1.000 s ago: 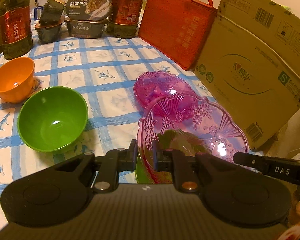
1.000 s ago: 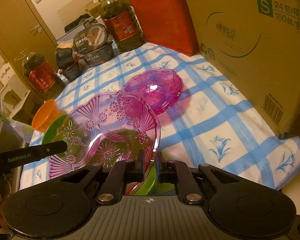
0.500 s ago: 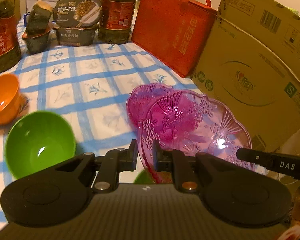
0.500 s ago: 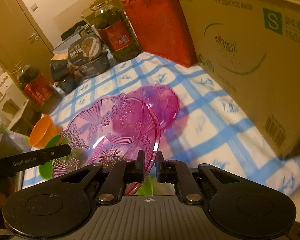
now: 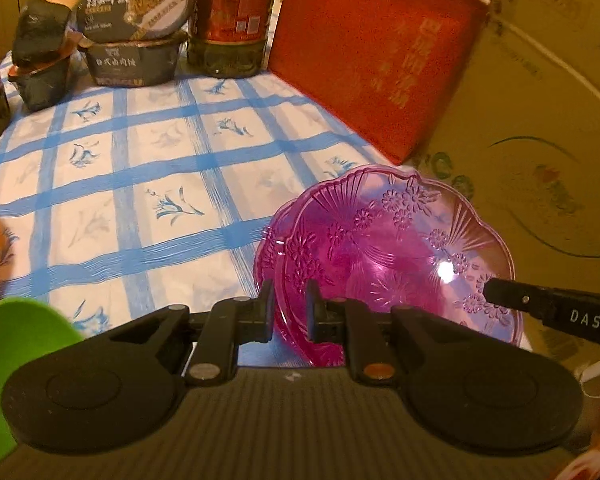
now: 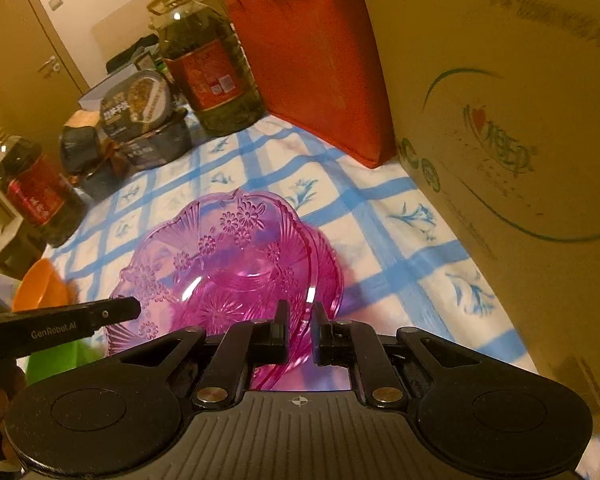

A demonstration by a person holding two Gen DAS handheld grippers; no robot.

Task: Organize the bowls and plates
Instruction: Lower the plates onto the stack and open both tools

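"DAS" is read on the right gripper [image 6: 298, 334], "GenRobot.AI" on the left gripper [image 5: 288, 310]. The pink plate [image 5: 396, 248] is clamped at opposite rims by both, held directly over a 2nd pink plate [image 6: 328, 268] on the checked cloth [image 5: 140, 168]. Green bowl [image 5: 16, 340] & orange bowl [image 6: 40, 288]: empty, far left. Oil bottle [image 6: 208, 68] at back.

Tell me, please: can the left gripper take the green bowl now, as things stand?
Probably not. The left gripper is shut on the rim of the pink plate, which the right gripper also clamps. The green bowl lies close on its left, with nothing between, but the plate must be released first.
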